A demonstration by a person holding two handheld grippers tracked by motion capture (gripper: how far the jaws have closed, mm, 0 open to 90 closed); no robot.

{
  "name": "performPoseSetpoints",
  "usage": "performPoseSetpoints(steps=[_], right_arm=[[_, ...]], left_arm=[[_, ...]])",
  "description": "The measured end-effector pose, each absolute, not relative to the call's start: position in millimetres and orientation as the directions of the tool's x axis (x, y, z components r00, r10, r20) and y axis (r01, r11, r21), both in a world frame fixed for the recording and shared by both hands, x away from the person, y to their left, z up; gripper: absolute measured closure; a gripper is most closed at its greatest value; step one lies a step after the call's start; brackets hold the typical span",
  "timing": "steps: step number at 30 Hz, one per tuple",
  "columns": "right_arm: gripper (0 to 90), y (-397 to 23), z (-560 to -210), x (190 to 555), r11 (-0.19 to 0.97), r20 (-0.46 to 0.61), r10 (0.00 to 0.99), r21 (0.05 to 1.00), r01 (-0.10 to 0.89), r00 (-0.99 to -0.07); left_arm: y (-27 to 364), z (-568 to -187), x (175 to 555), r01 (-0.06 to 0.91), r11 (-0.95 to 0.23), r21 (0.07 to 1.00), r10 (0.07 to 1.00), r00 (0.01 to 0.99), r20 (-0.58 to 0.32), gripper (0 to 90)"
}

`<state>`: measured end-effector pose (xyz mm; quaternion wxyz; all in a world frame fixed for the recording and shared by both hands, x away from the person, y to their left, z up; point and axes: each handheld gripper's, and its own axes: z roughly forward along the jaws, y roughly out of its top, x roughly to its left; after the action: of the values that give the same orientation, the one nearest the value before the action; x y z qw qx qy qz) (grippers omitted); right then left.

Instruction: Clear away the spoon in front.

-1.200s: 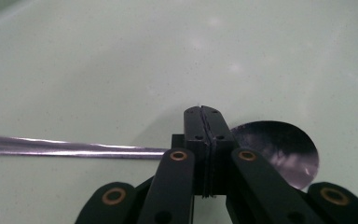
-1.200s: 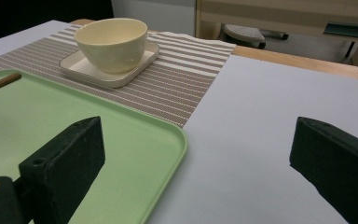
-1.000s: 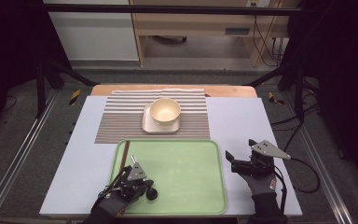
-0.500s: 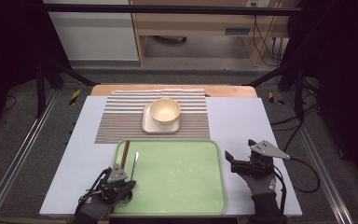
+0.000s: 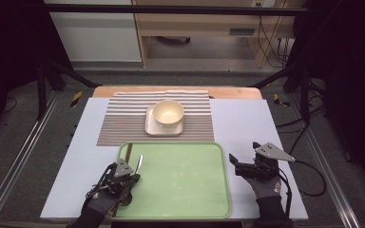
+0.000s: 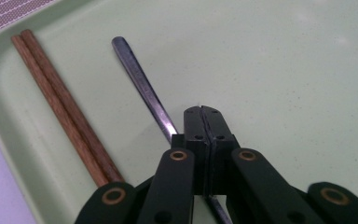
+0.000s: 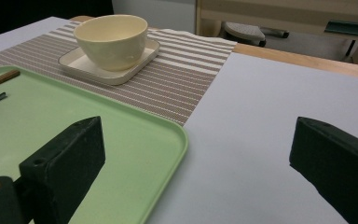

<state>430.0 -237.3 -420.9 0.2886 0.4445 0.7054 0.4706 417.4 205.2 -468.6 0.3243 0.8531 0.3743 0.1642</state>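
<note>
This is a lab or test room set up as a mock dining spot. A pale board [image 5: 237, 142] rests on a wooden table [image 5: 228, 92] inside a frame of black bars [image 5: 180, 8] and metal floor rails [image 5: 21, 161], with loose cables [image 5: 271, 35] along the grey carpet. On it lie a striped placemat [image 5: 123, 118], a bowl [image 5: 168, 114] and a green tray [image 5: 180, 180].

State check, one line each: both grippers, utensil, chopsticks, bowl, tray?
left gripper: jaws shut on the metal utensil handle.
right gripper: jaws open, holding nothing, over the table beside the tray.
metal utensil: handle on the tray floor, clamped.
chopsticks: paired, flat along the tray edge.
bowl: upright, on the square plate.
tray: flat on the table.
</note>
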Motion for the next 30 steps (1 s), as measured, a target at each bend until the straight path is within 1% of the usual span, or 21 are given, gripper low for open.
performPoseSetpoints(steps=[13, 17, 19, 24, 26, 28, 30], right_arm=[[3.7, -236.6, -420.5, 429.6, 0.165, 0.008, 0.897, 0.921, 0.353, -0.442], [3.6, -236.7, -420.1, 429.4, 0.160, 0.012, 0.898, 0.922, 0.354, -0.440], [3.7, -237.1, -419.9, 429.3, 0.159, 0.013, 0.898, 0.922, 0.353, -0.439], [3.6, -237.5, -419.7, 429.2, 0.155, 0.017, 0.899, 0.922, 0.354, -0.438], [3.6, -237.5, -419.7, 429.2, 0.154, 0.018, 0.900, 0.922, 0.355, -0.436], [3.7, -237.6, -419.9, 429.5, 0.154, 0.018, 0.900, 0.922, 0.355, -0.436], [3.6, -237.7, -420.0, 429.9, 0.154, 0.017, 0.900, 0.922, 0.355, -0.436]], left_arm=[[212.8, -468.3, 418.7, 0.537, -0.489, 0.687, 0.765, 0.642, 0.043, 88.7], [214.1, -462.9, 417.0, 0.516, -0.466, 0.719, 0.769, 0.639, 0.040, 84.8], [215.8, -459.0, 416.7, 0.506, -0.444, 0.740, 0.770, 0.638, 0.026, 80.1], [217.7, -448.2, 415.6, 0.491, -0.376, 0.786, 0.785, 0.620, -0.012, 59.1], [217.2, -443.4, 415.3, 0.478, -0.360, 0.801, 0.788, 0.615, -0.013, 52.9], [217.4, -437.8, 416.2, 0.470, -0.349, 0.811, 0.788, 0.615, -0.017, 48.9], [218.3, -432.5, 416.8, 0.457, -0.336, 0.824, 0.793, 0.610, -0.015, 46.9]])
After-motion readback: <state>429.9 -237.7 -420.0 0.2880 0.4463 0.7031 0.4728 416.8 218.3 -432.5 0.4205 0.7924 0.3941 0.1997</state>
